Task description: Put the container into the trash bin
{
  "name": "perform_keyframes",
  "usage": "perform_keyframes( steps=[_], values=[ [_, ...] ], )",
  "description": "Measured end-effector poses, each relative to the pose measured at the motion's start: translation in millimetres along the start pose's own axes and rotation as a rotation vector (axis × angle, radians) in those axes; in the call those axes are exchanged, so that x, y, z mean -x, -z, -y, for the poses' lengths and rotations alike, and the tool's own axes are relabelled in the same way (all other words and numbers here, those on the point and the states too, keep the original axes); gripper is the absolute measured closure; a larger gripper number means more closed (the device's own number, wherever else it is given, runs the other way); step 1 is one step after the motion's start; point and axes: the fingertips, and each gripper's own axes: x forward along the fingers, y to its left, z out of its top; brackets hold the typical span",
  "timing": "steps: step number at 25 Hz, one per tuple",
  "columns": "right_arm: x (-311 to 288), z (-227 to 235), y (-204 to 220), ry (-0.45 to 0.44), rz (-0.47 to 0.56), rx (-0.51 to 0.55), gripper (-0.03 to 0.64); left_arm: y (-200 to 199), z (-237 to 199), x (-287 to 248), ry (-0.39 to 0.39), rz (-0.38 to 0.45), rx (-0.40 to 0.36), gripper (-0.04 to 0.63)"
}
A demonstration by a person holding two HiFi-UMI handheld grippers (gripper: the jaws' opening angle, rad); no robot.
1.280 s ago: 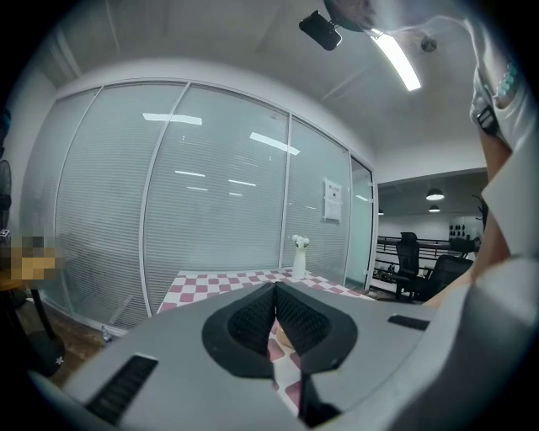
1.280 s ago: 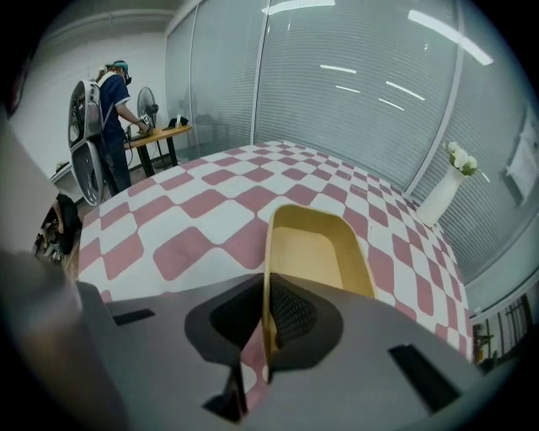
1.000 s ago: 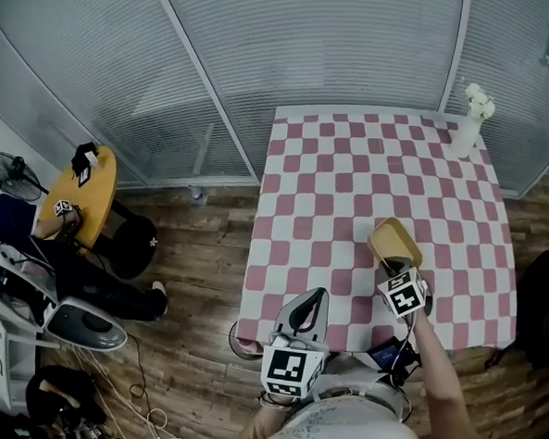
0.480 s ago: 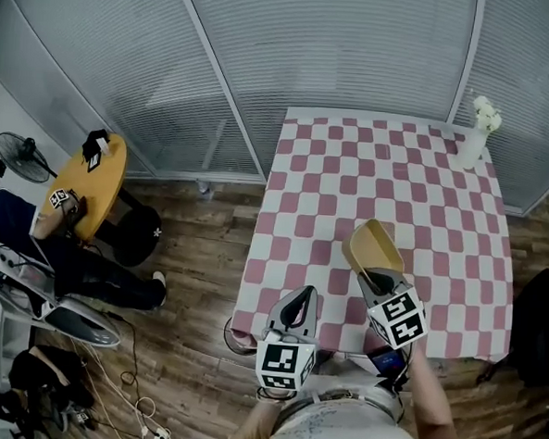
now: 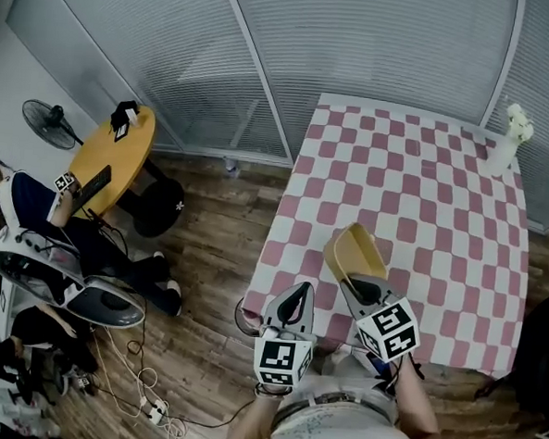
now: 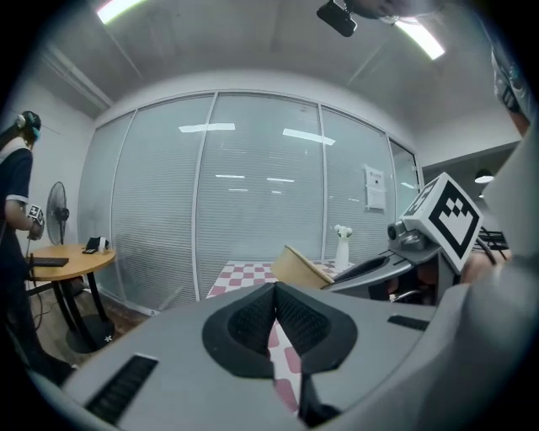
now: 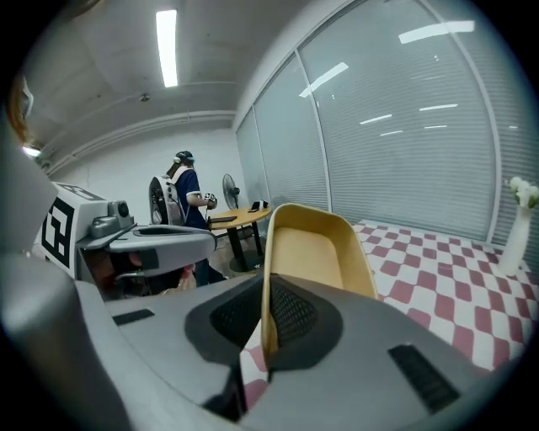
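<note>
A tan, open-topped container [image 5: 354, 254] hangs tilted above the near left part of the pink-checked table [image 5: 442, 206]. My right gripper [image 5: 349, 282] is shut on its near wall; in the right gripper view the container [image 7: 316, 252] stands up between the pads [image 7: 286, 316]. My left gripper [image 5: 300, 290] is beside it on the left, shut with nothing in it, its pads [image 6: 253, 318] meeting. From the left gripper view the container [image 6: 296, 268] and right gripper [image 6: 396, 261] show at the right. A round rim [image 5: 242, 319], maybe the bin, peeks out by the table's near left corner.
A white vase with flowers [image 5: 506, 145] stands at the table's far right corner. A glass wall with blinds runs behind. To the left are a round wooden table [image 5: 111, 162], a fan [image 5: 47, 121], a person [image 5: 15, 207] and cables [image 5: 143, 401] on the wood floor.
The right gripper has lifted the container and carried it left toward the table's near left edge. The left gripper has shifted only a little. The head view has swung to the left.
</note>
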Motion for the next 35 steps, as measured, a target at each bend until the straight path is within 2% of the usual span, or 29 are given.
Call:
perform_keyframes(
  steps=[4,10,20,28,35],
  values=[
    [-14.9,-23.7,-3.7,-0.066,0.004,-0.001,0.609,4.5,-19.5,10.3,-0.058,-0.004,0.013,0.581],
    [-47.5,-60.4,-14.5,-0.138,0.002,0.032,0.609,8.0,-53.9,31.4,-0.106,0.002,0.028,0.581],
    [-132.2,-167.6,-33.1,-0.271,-0.037,0.081,0.609,23.9,-158.7,94.3,-0.197,-0.010,0.079,0.581],
    [-208.6,-258.2,-28.0,-0.362,-0.079,0.065,0.609,41.0,-242.3,145.2,-0.226,-0.016,0.100,0.581],
    [-264.2,-317.1,1.4,-0.413,-0.133,0.066,0.609,65.5,-289.2,179.0,-0.250,-0.019,0.097,0.581]
  ],
)
